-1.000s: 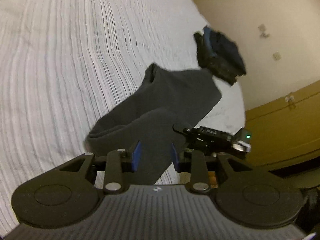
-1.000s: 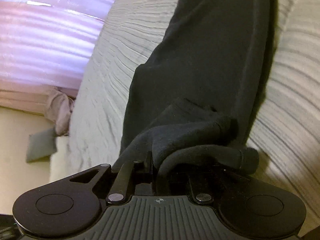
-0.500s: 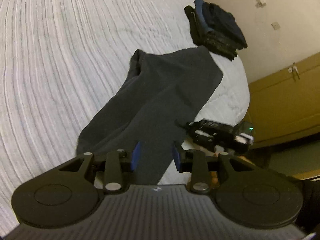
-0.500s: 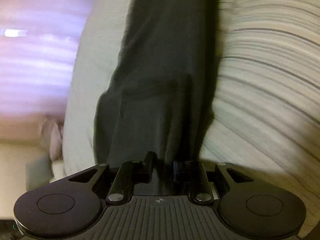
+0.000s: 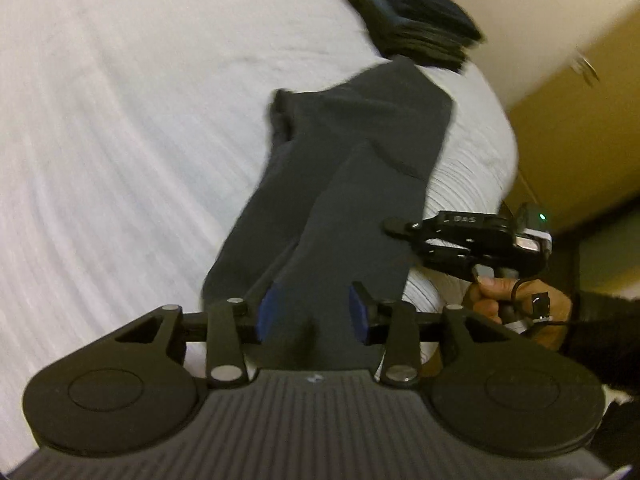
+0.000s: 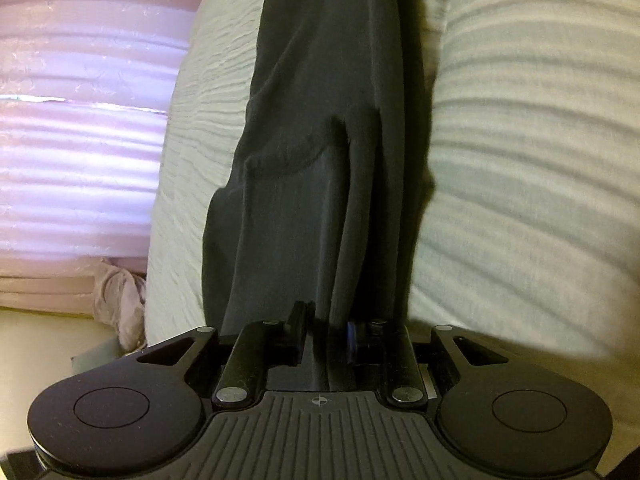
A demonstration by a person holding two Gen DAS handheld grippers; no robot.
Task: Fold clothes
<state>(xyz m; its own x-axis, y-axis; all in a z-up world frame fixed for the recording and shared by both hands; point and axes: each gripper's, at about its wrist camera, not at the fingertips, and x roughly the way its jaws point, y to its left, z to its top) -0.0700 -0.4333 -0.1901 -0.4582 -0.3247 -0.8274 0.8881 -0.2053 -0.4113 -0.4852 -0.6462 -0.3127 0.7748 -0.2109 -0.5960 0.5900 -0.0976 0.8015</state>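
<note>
Left gripper: the left gripper (image 5: 312, 312) sits low in its own camera view, its two blue-padded fingers (image 5: 267, 308) standing apart with the jaws opening. The near end of the dark garment (image 5: 348, 184) lies between them, and neither pad visibly presses on the cloth.

Right gripper: the right gripper (image 6: 326, 340) has its fingers set a little apart, with a bunched fold of the same dark garment (image 6: 320, 160) running down between them. The fingers stand close on either side of that fold, but I cannot tell whether they actually pinch it. In the left view this gripper (image 5: 394, 226) appears side-on at the bed's right edge, held by a hand (image 5: 516, 300) in a dark sleeve (image 5: 604, 328).

Dark garment: a long charcoal piece, laid lengthwise along the right edge of the bed (image 5: 120, 140). It is folded along its length, with one layer overlapping the other. Its far end reaches toward the far right corner of the bed.

Bed: covered in a white, finely ribbed spread that fills most of both views.

Folded stack: a pile of dark folded clothes (image 5: 416, 32) rests at the bed's far right corner, just beyond the garment's far end.

Surroundings: a yellow-brown cabinet (image 5: 568, 128) stands past the bed's right edge. In the right view, a pale pink curtain (image 6: 80, 120) hangs beyond the opposite edge.
</note>
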